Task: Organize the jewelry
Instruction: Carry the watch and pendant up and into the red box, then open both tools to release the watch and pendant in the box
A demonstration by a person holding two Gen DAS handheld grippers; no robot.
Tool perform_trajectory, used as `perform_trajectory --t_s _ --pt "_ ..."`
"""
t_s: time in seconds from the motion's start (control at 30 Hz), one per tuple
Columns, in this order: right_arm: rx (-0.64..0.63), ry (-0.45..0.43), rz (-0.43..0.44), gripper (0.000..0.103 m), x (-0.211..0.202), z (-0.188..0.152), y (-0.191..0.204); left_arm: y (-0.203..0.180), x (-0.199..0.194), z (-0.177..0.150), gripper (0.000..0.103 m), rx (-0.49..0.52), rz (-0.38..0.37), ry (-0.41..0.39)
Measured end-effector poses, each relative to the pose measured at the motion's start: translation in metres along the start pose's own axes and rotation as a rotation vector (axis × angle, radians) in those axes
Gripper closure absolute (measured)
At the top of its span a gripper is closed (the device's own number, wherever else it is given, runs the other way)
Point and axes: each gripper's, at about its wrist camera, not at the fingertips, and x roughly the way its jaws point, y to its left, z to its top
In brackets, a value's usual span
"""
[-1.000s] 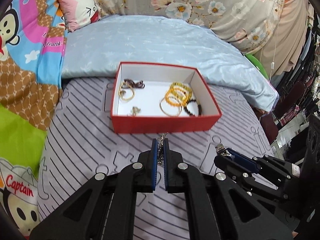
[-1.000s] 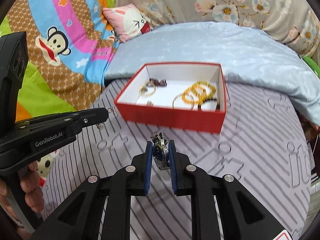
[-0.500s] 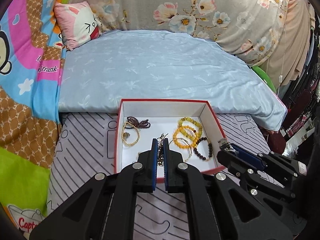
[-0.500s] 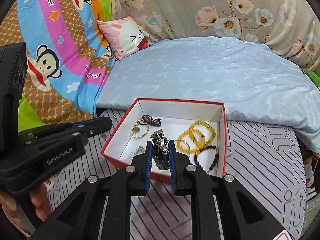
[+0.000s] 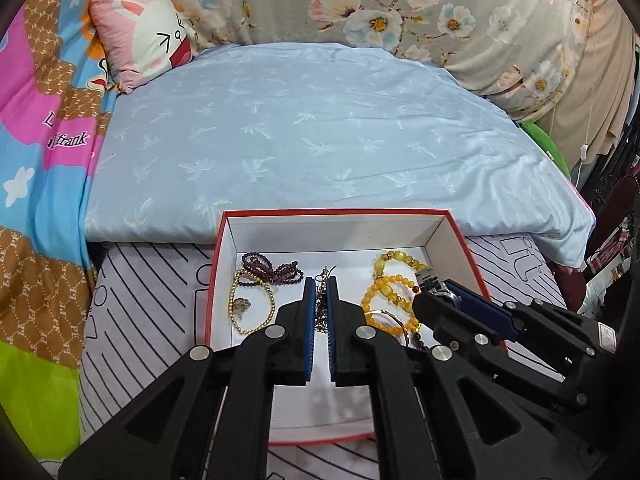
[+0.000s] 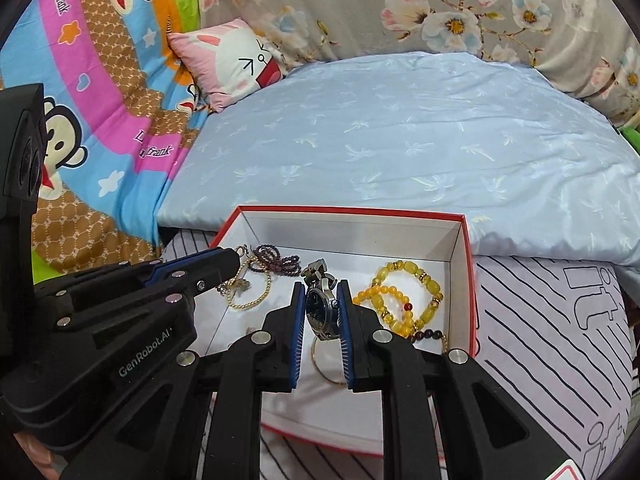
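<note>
The left gripper (image 5: 320,284) is closed tight on a thin metal chain (image 5: 321,312) that dangles between its pads. The right gripper (image 6: 319,286) is clamped on a wristwatch (image 6: 320,306), dark dial facing up. Both hang over the inside of the red box (image 5: 460,236), the left one above its middle, the right one nearer its right half. On the box floor lie yellow bead bracelets (image 6: 404,300) at the right, a gold bead bracelet (image 5: 250,302) and a dark purple bead string (image 5: 272,268) at the left. The box sits on a striped sheet (image 6: 540,320), with a pale blue quilt (image 5: 304,120) behind it.
</note>
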Motion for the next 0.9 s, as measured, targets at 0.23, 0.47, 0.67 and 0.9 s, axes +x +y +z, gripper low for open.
perform_trajectory --t_s 0.23,0.47,0.67,0.9 --pt "0.006 0.037 -0.006 0.088 0.030 0.003 -0.008 0.007 0.027 0.003 0.099 -0.004 0.015 0.031" --pt "0.010 0.059 -0.017 0.088 0.045 0.000 -0.011 0.011 0.044 0.002 0.099 -0.006 0.022 0.054" --pt "0.012 0.066 -0.020 0.087 0.052 0.001 -0.013 0.013 0.050 0.002 0.098 -0.007 0.015 0.059" --pt "-0.010 0.038 -0.069 0.085 0.047 0.001 -0.012 0.011 0.055 -0.001 0.082 -0.006 0.024 0.060"
